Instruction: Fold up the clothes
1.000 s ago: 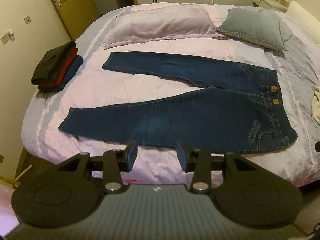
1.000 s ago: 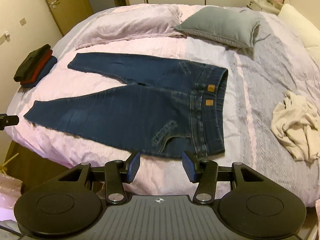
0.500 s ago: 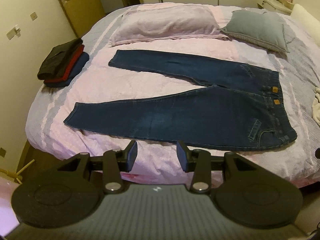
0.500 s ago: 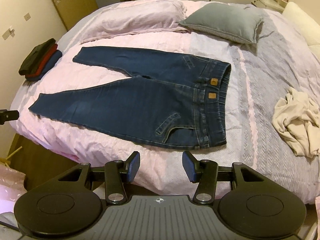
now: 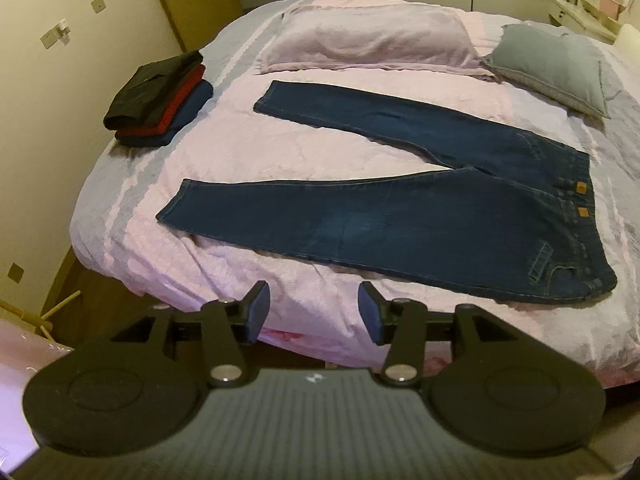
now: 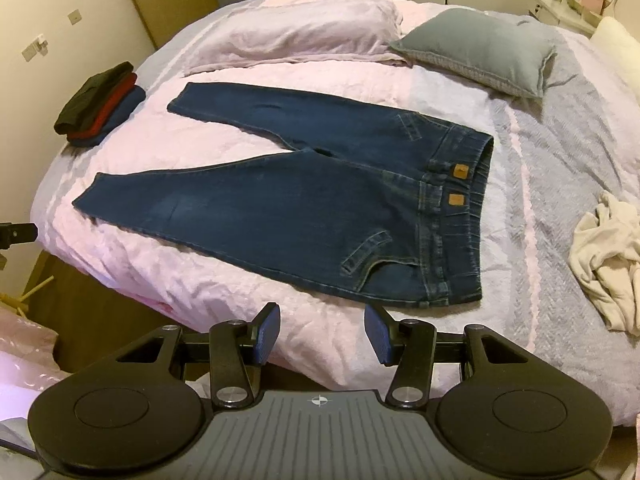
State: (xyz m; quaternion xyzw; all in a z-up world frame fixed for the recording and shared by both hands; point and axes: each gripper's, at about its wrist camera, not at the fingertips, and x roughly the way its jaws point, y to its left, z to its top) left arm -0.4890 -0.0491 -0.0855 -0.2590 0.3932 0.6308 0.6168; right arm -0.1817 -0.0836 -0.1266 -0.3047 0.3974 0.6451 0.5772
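Dark blue jeans [image 5: 400, 220] [image 6: 304, 208] lie spread flat on the pink bedspread [image 5: 224, 148], legs pointing left and apart, waistband to the right. My left gripper [image 5: 312, 312] hovers over the bed's near edge, short of the nearer leg; its jaws are opening and nothing is between them. My right gripper [image 6: 322, 334] hangs over the near edge below the jeans' hip, open and empty. A bit of the left gripper shows at the left edge of the right wrist view.
A stack of folded clothes [image 5: 160, 100] [image 6: 100, 104], black, red and blue, sits at the bed's far left. A pink pillow [image 5: 372, 40] and a grey cushion [image 6: 476, 50] lie at the head. A crumpled cream garment [image 6: 608, 256] lies on the right. A wall and door stand at left.
Both views have shifted closer over the bed, so the jeans sit larger and further right in frame. The left gripper's jaws stand slightly wider than before.
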